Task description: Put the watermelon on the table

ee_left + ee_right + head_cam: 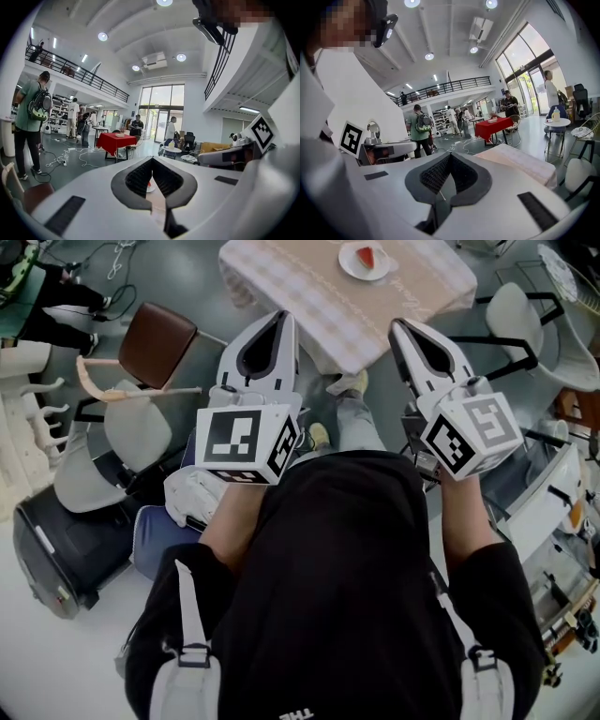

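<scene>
Grey flooring filled the head view, with a table (281,282) under a pale checked cloth at the top. On it sat a white plate (348,268) bearing the watermelon (366,258), a small red wedge, flesh up. The left gripper (286,315) and right gripper (397,326) pointed towards the table, short of its near edge, well apart from the plate.

Seen from the left gripper view, the pads met at the tips with nothing pinched; a speck of red on white showed through the gap below them, probably the slice, too small to be sure.

Across the right gripper view, the jaws were likewise closed and empty, with the cloth's corner to the right.

Placing looked done, since the slice already rested on the table. Next, I judged, both claws only needed keeping clear of the plate.
</scene>
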